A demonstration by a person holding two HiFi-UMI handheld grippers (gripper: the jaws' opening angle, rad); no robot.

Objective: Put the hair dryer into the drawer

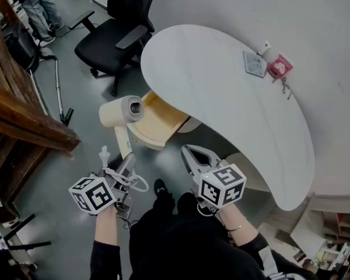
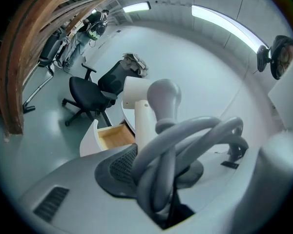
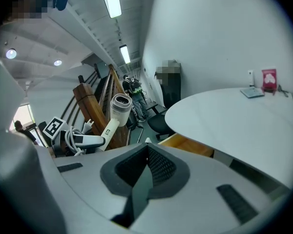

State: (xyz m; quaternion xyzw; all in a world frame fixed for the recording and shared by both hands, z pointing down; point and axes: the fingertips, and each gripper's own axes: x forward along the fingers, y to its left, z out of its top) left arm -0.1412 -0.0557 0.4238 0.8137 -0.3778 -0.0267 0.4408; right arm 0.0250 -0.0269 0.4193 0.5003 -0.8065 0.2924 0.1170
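Observation:
A cream hair dryer (image 1: 123, 112) hangs in front of me with its barrel just left of the open wooden drawer (image 1: 161, 119) under the white table (image 1: 221, 86). My left gripper (image 1: 127, 163) is shut on its handle, and loops of the grey cord (image 1: 131, 181) are bunched in the same grip. The left gripper view shows the hair dryer's handle (image 2: 142, 118) and cord (image 2: 185, 140) filling the jaws, with the drawer (image 2: 115, 135) beyond. My right gripper (image 1: 190, 153) hovers before the drawer, shut and empty. The right gripper view shows the hair dryer (image 3: 118, 109) at left and the drawer's edge (image 3: 186, 144).
A black office chair (image 1: 119, 28) stands behind the drawer. A wooden stair rail (image 1: 17, 115) runs along the left, with a metal pole (image 1: 57, 92) beside it. A person (image 1: 41, 10) stands at the far left. A grey card (image 1: 255, 64) and a red packet (image 1: 280, 67) lie on the table.

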